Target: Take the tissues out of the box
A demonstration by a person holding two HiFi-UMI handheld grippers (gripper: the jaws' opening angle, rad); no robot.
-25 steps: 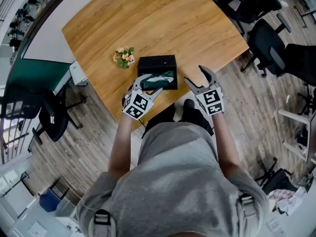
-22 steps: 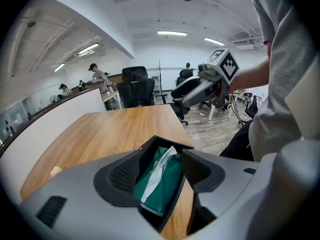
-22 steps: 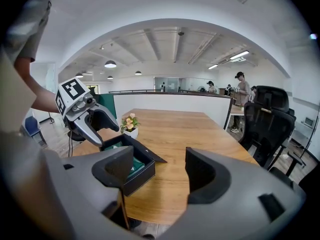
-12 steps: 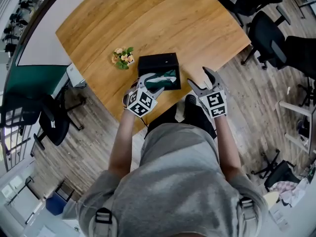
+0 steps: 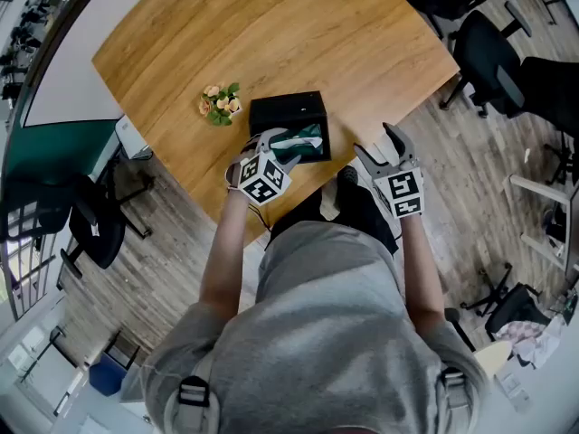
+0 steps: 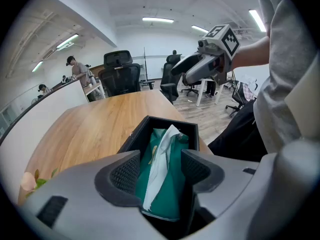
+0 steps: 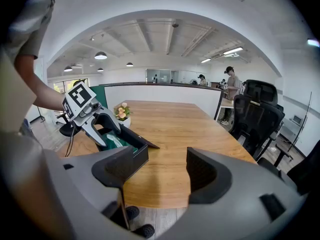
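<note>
A black open box (image 5: 288, 112) sits near the table's front edge with a green tissue pack (image 5: 309, 140) inside. A white tissue (image 6: 164, 156) sticks up out of the pack (image 6: 167, 196). My left gripper (image 5: 275, 145) is over the box, open, its jaws (image 6: 159, 170) on either side of the tissue without pinching it. My right gripper (image 5: 381, 148) is open and empty, held off the table's edge to the right of the box (image 7: 134, 153). The right gripper view shows the left gripper (image 7: 95, 120) at the box.
A small pot of flowers (image 5: 218, 104) stands left of the box on the wooden table (image 5: 271, 34). Black office chairs (image 5: 488, 70) stand to the right, another chair (image 5: 95, 220) on the left. People stand far off in the room.
The left gripper has moved forward over the box, its jaws now straddling the tissue. The right gripper has drifted a little to the right, still open.
</note>
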